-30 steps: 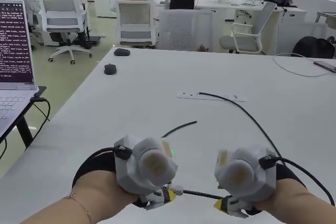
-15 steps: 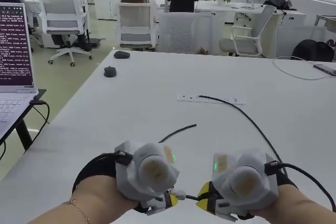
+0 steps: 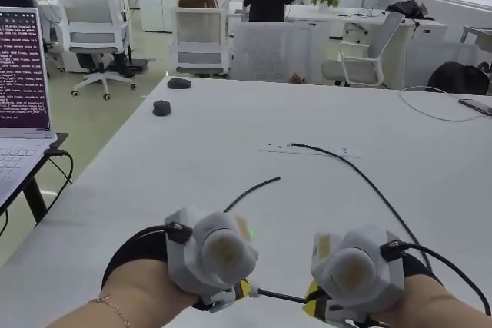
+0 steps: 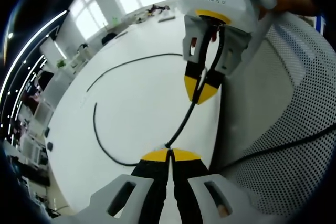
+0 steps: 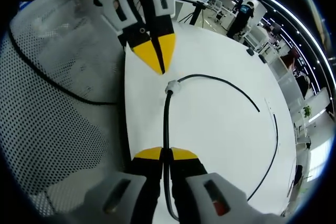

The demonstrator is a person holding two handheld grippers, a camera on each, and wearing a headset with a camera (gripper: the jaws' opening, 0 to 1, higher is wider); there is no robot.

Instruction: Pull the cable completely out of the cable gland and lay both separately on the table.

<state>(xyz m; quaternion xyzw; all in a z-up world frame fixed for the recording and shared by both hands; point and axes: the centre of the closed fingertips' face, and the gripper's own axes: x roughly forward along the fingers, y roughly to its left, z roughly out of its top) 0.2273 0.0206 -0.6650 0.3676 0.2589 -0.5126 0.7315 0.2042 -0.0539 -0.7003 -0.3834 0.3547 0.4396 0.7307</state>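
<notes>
At about 9 o'clock in the head view we've got a laptop [image 3: 23, 67] with its screen lit. A dark mouse [image 3: 161, 107] sits up around 11 o'clock on the white table [image 3: 192, 159].

Down at 7 o'clock is the left gripper [image 3: 243, 289]. Its tongs are pinched shut, with the little white cable gland [image 5: 169, 86] right at their tips, over the near edge of the table.

The black cable [image 3: 277, 296] still runs through the gland. One side goes straight across to 5 o'clock, where the right gripper [image 3: 311, 303] has its tongs clamped on it, so we see just a short stretch between the two. The other side curls off over the table toward 12 o'clock, with the loose end lying flat.

Further back, around 1 o'clock, a white power strip [image 3: 307, 149] lies flat. A black lead runs from it toward 4 o'clock.
</notes>
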